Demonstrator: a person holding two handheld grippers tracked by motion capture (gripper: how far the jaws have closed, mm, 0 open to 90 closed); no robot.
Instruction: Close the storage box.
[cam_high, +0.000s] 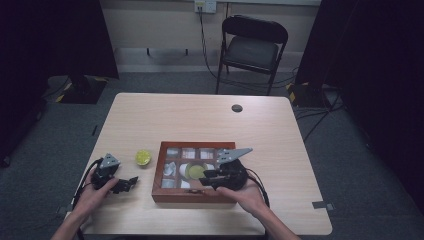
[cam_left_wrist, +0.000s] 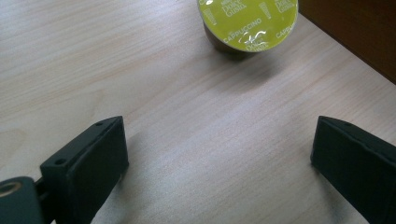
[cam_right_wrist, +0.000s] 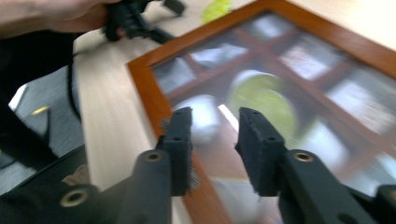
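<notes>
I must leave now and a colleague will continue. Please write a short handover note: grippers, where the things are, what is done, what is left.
Left gripper: open, holding nothing, low over the table, aimed at the yellow-lidded capsule left of the wooden box.
Right gripper: over the box, jaws slightly apart, nothing between them.
Done: one green-lidded capsule lies in the box's middle compartment, among white capsules.
Left: probably pick up the capsule on the table and place it in the box.

table (cam_high: 200, 117) bears capsule (cam_high: 143, 157), wooden box (cam_high: 159, 170).
</notes>
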